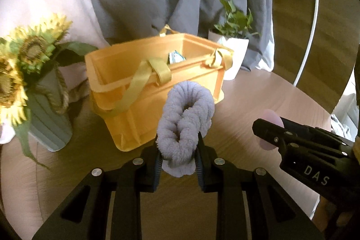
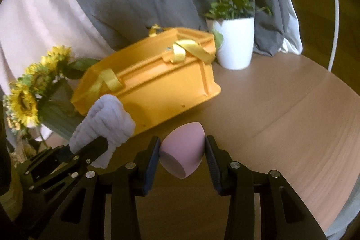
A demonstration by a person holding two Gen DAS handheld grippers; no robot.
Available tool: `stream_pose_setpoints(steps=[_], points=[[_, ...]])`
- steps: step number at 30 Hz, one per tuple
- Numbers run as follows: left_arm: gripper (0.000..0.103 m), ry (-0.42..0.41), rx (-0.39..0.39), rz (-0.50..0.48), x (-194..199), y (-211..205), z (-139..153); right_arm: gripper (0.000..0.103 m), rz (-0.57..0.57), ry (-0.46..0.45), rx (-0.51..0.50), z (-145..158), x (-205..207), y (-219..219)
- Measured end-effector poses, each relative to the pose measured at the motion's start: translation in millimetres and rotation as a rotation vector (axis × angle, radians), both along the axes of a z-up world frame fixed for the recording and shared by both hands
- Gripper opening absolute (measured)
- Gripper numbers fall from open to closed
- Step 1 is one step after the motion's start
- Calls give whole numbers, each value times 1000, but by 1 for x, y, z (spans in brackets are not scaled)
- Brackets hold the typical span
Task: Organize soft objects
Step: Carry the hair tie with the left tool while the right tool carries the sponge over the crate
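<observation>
Nearest the left wrist camera, the left gripper (image 1: 177, 161) had its jaws closed on the lower end of a fluffy lavender cloth (image 1: 185, 120), whose looped upper part rose clear of the jaws, in front of the orange basket (image 1: 126, 93). The right gripper (image 2: 182, 155) clamped a pink sponge (image 2: 183, 155) squarely between its jaws, above the bench (image 2: 281, 105). Its side read "DAS". The basket stood toward the bench's back edge, between the sunflowers (image 1: 27, 55) and a potted plant (image 2: 234, 37).
</observation>
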State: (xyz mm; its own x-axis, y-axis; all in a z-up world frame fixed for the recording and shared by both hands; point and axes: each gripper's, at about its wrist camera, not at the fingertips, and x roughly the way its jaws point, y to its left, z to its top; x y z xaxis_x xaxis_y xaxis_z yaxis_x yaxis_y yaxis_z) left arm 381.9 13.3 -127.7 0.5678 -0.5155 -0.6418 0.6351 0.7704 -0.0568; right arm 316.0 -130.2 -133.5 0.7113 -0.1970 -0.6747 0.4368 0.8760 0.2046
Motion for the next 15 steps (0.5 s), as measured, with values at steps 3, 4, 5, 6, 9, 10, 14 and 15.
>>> stream_pose_setpoints(steps=[3,4,5,6,9,10,14,15], points=[[26,-17,-20,37,-8,1,10,42,35,-26,-11,11,-5,0],[26,-23,-24,50,-10,0,14,42,46,-33,-13,14,-6,0],[26,-26,-28,63,-12,0,16,42,58,-41,-15,17,-8,-1],[26,-27,-32,81,-14,0,19,42,70,-49,-17,19,-9,-2],[26,-17,-51,126,-20,0,26,42,103,-66,-15,27,-10,-7],[26,-18,-56,147,-22,-1,29,42,112,-70,-14,29,-10,-9],[26,-42,-63,199,-31,-3,40,42,151,-102,-22,41,-11,-17],[26,-52,-68,213,-33,-4,44,42,162,-108,-23,43,-11,-18]])
